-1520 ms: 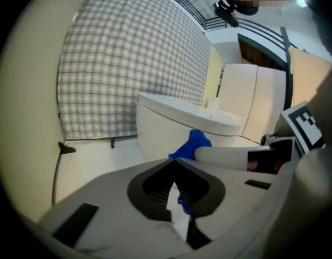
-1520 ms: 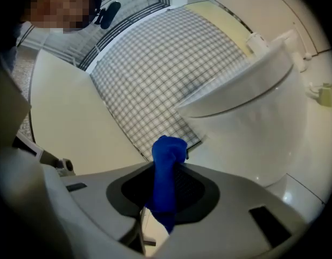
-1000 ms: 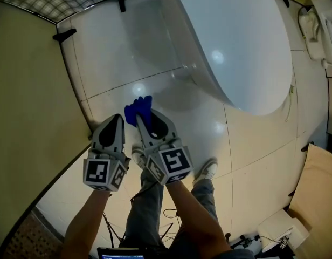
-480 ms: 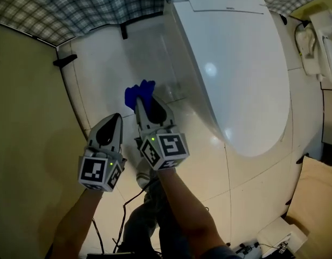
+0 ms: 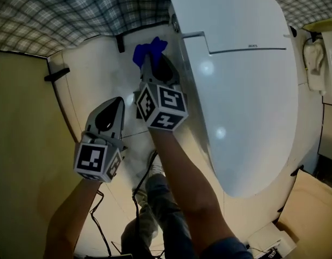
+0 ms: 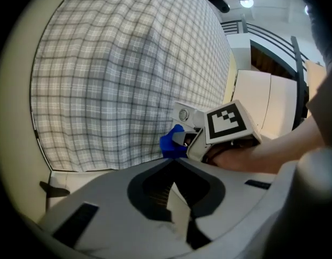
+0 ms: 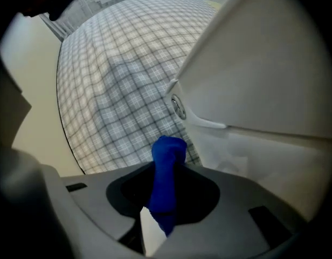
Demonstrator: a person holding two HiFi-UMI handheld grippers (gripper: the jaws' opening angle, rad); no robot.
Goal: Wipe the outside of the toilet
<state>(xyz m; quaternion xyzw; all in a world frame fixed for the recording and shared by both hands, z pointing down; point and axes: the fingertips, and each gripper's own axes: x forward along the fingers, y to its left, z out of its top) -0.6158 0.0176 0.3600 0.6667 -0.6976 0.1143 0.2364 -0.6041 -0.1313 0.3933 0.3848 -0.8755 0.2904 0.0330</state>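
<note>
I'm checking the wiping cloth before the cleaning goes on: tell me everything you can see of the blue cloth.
The blue cloth is soft fabric, bunched into a narrow wad. The right hand-held gripper is shut on its lower part; its crumpled top sticks out past the jaws. It sits beside the white toilet, near the lid hinge; whether it touches the toilet cannot be told.

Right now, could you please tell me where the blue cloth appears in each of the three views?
Head view: blue cloth upper centre, clamped in the right gripper.
Left gripper view: cloth centre, at the right gripper's tip.
Right gripper view: cloth lower centre, between the jaws.
Shared landmark: the checked surface behind it in all three.
</note>
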